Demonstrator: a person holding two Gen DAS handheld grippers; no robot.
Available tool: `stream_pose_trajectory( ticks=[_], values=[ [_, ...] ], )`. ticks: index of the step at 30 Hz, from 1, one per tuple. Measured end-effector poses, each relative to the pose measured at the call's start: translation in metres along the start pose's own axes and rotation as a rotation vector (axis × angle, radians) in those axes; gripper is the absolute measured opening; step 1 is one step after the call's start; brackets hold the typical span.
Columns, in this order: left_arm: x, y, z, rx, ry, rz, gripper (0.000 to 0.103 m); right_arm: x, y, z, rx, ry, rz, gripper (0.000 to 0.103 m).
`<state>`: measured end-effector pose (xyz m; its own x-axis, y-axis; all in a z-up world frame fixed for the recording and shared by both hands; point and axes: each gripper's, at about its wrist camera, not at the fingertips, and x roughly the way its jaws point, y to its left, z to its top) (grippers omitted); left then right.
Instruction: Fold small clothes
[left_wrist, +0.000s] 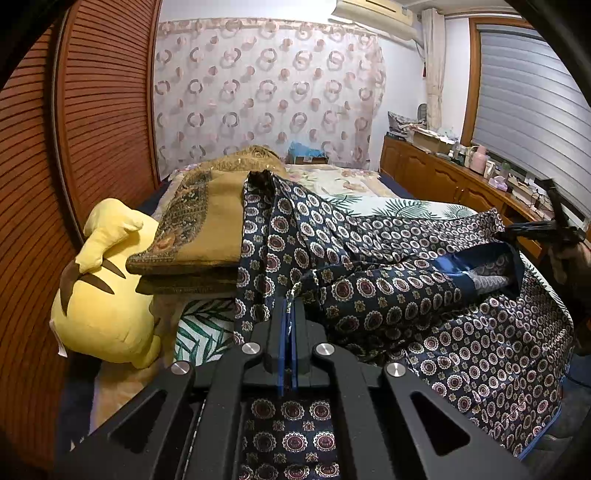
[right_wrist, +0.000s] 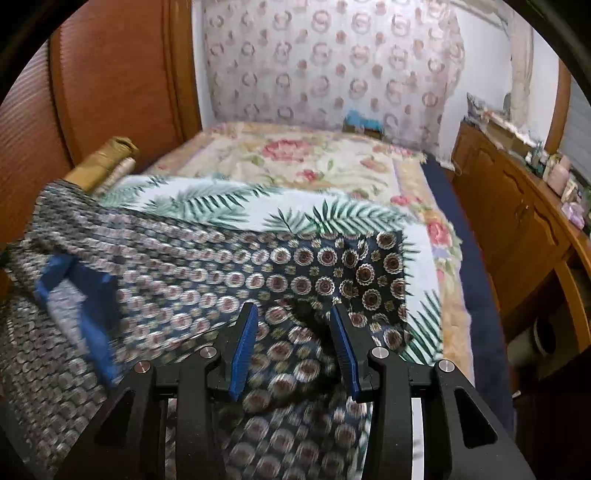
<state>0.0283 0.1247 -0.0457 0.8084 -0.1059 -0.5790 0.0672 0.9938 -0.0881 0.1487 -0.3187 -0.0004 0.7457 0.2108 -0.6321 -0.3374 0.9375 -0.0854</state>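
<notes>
Patterned garment, left tool pinching it

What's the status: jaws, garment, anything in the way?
Left gripper shut on patterned garment. Right gripper open above it, nothing held. Folded brown cloth stack alongside.
</notes>
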Motion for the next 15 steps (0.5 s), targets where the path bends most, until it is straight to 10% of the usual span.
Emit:
stream_pose_trajectory(
  ticks=[3,6,15],
  values=[
    [0.001,0.000,-0.002,0.005,0.008,-0.005,0.002,0.023,-0.003,0.004,0.001,0.057,-0.003,0.038],
    [0.000,0.000,-0.005,0.004,0.011,-0.007,0.002,0.023,0.000,-0.002,-0.021,0.068,-0.001,0.005],
    [-0.006,0.003,-0.001,-0.004,-0.016,0.003,0.002,-0.057,0.000,-0.046,-0.009,-0.124,0.009,0.000]
  ],
)
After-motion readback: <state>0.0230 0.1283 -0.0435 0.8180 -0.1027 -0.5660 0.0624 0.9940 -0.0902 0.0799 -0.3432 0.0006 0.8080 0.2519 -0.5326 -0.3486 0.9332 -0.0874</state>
